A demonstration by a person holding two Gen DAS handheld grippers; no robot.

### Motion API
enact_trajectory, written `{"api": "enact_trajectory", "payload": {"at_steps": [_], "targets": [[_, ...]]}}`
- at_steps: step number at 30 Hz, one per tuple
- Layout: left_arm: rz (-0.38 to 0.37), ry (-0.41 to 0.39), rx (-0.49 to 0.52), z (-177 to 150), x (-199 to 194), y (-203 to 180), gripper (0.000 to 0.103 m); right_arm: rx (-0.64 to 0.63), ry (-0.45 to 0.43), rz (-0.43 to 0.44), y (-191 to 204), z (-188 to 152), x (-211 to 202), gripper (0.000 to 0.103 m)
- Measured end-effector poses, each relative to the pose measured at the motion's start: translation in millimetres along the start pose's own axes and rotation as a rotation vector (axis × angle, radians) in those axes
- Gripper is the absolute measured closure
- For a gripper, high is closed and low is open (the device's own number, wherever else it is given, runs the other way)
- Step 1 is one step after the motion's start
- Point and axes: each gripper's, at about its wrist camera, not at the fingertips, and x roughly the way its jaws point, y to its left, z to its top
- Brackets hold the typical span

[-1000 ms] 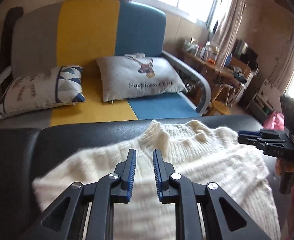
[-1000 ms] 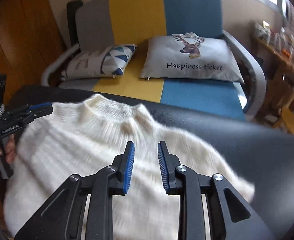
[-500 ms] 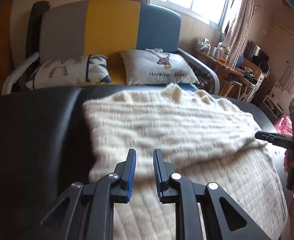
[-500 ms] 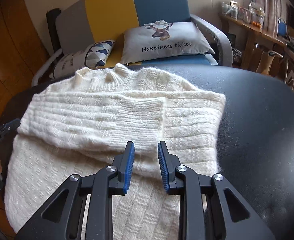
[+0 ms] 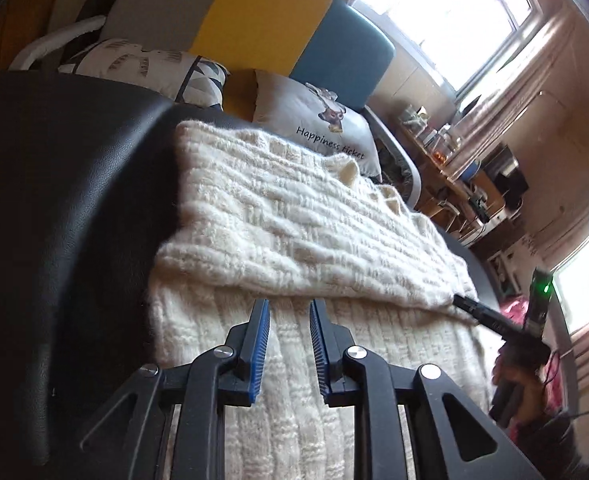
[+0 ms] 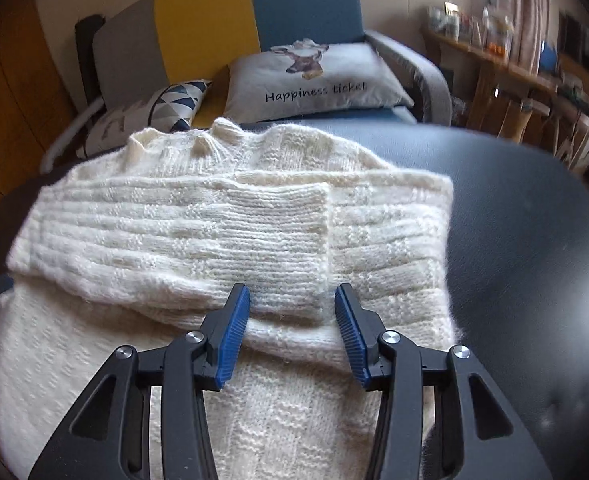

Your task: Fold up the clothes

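Note:
A cream knit sweater (image 5: pixel 294 220) lies flat on a black leather surface (image 5: pixel 74 200), its sleeves folded across the chest in a thick band. My left gripper (image 5: pixel 289 308) hovers just in front of that band's near edge, its jaws a narrow gap apart with nothing between them. In the right wrist view the sweater (image 6: pixel 194 232) fills the middle. My right gripper (image 6: pixel 292 296) is over the cuff end of the folded sleeve; its jaws are opening and the pads do not press on the knit. The right gripper's tip (image 5: pixel 464 304) touches the band's far end.
Behind the black surface (image 6: pixel 514 240) stands a grey, yellow and blue sofa (image 5: pixel 262 28) with a deer pillow (image 6: pixel 314 80) and a patterned pillow (image 5: pixel 142 64). A cluttered wooden shelf (image 6: pixel 534 80) runs along the right wall under bright windows. A person's hand (image 5: pixel 510 380) holds the right gripper.
The sweater went from blurred and moving to lying still with its sleeves folded across. Both grippers came down toward its near edge. The right jaws spread wider; the left view rolled.

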Motion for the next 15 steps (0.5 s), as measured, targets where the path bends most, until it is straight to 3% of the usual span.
{"api": "enact_trajectory", "payload": {"at_steps": [6, 15], "targets": [[-0.024, 0.035, -0.128, 6.1, 20.0, 14.3, 0.080, 0.001, 0.003, 0.009, -1.1, 1.6, 2.4, 0.055], [-0.020, -0.024, -0.206, -3.3, 9.9, 26.6, 0.080, -0.006, -0.003, 0.020, -1.9, -0.8, 3.3, 0.055]]}}
